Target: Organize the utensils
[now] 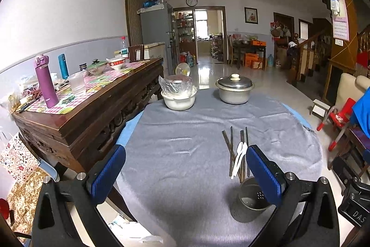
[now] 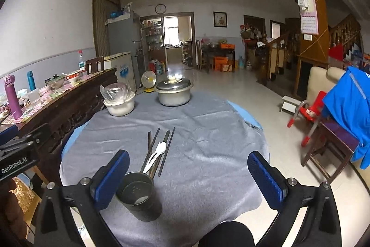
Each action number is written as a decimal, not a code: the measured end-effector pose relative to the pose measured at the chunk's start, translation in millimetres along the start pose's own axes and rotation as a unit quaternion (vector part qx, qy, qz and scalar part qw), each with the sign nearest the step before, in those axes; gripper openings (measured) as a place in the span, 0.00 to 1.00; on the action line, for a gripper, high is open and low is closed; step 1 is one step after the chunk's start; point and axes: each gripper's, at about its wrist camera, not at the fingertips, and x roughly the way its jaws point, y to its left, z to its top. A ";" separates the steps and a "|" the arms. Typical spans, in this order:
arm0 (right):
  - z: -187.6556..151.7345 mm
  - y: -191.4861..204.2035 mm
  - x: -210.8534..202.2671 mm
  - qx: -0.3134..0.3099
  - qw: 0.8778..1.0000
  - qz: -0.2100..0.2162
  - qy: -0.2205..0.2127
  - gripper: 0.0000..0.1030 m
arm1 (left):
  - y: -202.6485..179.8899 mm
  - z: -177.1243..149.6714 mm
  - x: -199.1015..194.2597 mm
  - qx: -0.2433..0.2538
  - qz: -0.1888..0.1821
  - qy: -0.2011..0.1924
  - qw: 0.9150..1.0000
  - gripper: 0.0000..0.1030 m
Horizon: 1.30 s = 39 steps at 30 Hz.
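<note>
Left wrist view shows the left hand-held gripper with its blue pads spread wide apart and nothing between them, above a round desk draped in grey cloth. The chopsticks lie flat on the cloth in a loose bundle, long axis running from the near edge toward the far side, fanning slightly at the far ends. Two white spoons rest on top of them along the same line, bowls pointing away. A dark metal utensil holder stands upright just in front of the near ends. In the right wrist view the right hand-held gripper is likewise wide open and empty, the holder just beside its left finger. A lidded pot and a white basin sit at the far edge.
</note>
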 end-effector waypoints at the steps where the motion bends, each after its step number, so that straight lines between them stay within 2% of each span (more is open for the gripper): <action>1: 0.4 1.2 -2.9 -0.001 1.000 -0.003 -0.003 1.00 | -1.0 -1.2 0.0 0.000 0.002 -0.001 1.000 1.00; 14: -8.2 14.4 8.9 0.002 1.000 -0.007 0.025 1.00 | 13.2 -11.0 -11.1 -0.005 0.022 0.003 1.000 1.00; 20: -8.4 14.2 15.3 0.003 0.999 -0.017 0.035 1.00 | 12.2 -15.9 -7.4 -0.004 0.017 0.014 1.000 1.00; 30: -5.8 15.7 9.9 -0.007 0.999 -0.035 0.023 1.00 | 3.4 -15.9 -13.5 0.008 0.010 0.007 1.000 1.00; 39: -6.1 15.7 9.3 -0.008 0.999 -0.034 0.023 1.00 | -2.0 -16.8 -10.5 0.015 0.008 0.011 1.000 1.00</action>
